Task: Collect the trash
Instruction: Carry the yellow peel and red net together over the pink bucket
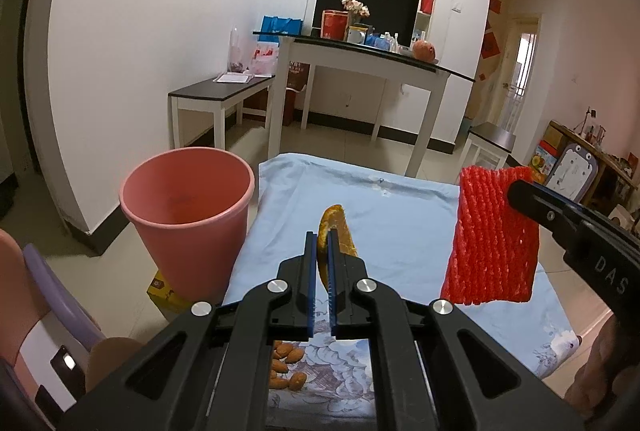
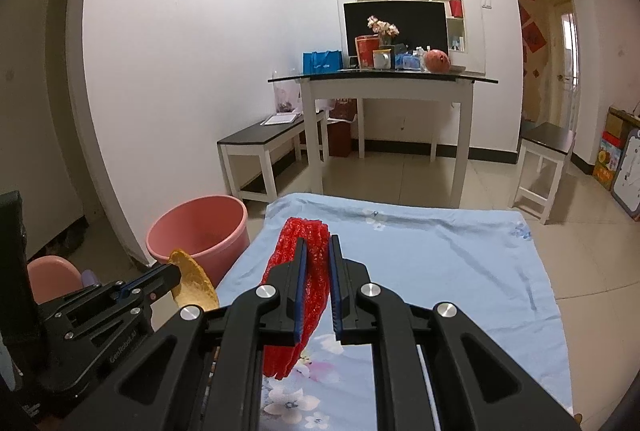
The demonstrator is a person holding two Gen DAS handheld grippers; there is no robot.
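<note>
The left gripper (image 1: 322, 243) is clamped on a curved strip of orange fruit peel (image 1: 335, 231), held edge-up between its blue pads. The right gripper (image 2: 318, 251) is clamped on a red foam fruit net, ribbed and folded flat (image 2: 296, 295), which hangs below its jaws. Both pieces are lifted clear of the pale blue floral cloth (image 1: 400, 215) beneath them. Ahead and to the left of both jaws stands a round pink plastic bin (image 1: 188, 215), open-topped; it looks nearly empty, though its bottom is dim. Below the left jaws lie some brown almonds (image 1: 286, 367). Judging by this, two pieces are picked up but not yet dropped in.
</note>
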